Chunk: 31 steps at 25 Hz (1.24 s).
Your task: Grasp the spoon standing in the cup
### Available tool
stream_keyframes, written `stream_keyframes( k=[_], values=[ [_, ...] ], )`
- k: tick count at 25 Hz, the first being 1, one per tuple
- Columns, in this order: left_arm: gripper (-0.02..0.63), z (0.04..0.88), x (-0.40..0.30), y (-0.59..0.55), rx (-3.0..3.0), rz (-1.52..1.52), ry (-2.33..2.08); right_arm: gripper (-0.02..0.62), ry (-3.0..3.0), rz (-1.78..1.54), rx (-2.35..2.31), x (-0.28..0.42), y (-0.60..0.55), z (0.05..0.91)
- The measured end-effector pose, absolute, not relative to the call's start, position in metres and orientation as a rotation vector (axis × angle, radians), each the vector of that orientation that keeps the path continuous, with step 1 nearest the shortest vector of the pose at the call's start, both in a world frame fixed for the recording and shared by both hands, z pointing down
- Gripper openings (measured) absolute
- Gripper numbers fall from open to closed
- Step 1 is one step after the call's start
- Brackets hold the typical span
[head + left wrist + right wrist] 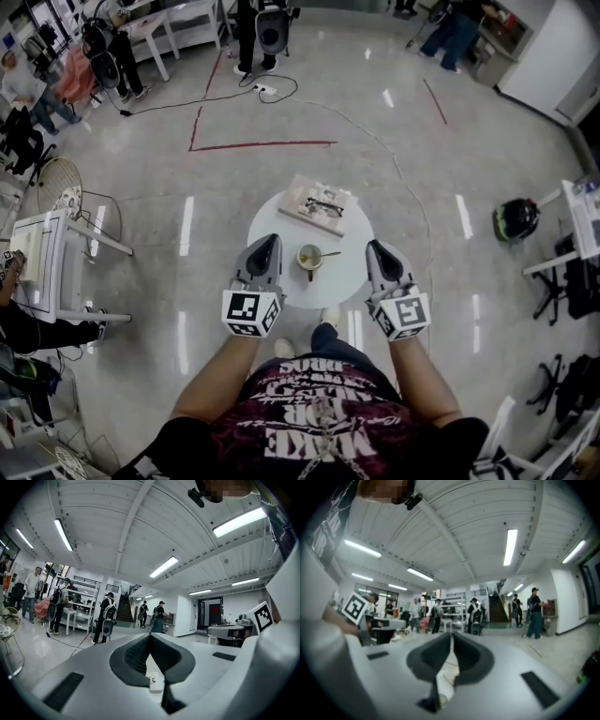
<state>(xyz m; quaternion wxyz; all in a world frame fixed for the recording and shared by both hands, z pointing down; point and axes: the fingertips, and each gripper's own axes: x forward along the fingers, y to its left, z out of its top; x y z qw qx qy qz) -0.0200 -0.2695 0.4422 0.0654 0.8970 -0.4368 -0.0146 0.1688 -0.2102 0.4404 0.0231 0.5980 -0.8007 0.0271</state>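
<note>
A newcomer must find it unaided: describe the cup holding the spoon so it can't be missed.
Find the small round white table on the glossy grey floor. On it, nearer the person than the flat pale tray bearing dark glasses, stands the cup. It is the only round vessel there, a spoon handle jutting out to the right.
</note>
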Motion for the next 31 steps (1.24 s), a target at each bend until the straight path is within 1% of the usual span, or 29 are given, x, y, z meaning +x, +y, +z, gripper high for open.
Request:
stream_keyframes(
  k=[7,31],
  values=[
    [0.025,0.440,-0.018,-0.269,2.702,-0.044,-1.313,0.034,-2.474,0.069,1.841,0.171,-0.208,0.441],
    [0.025,0.449,-0.015,-0.284,2.693,-0.012,-1.294,0.034,-2.474,0.107,1.826,0.170,-0.226,0.447]
  ],
)
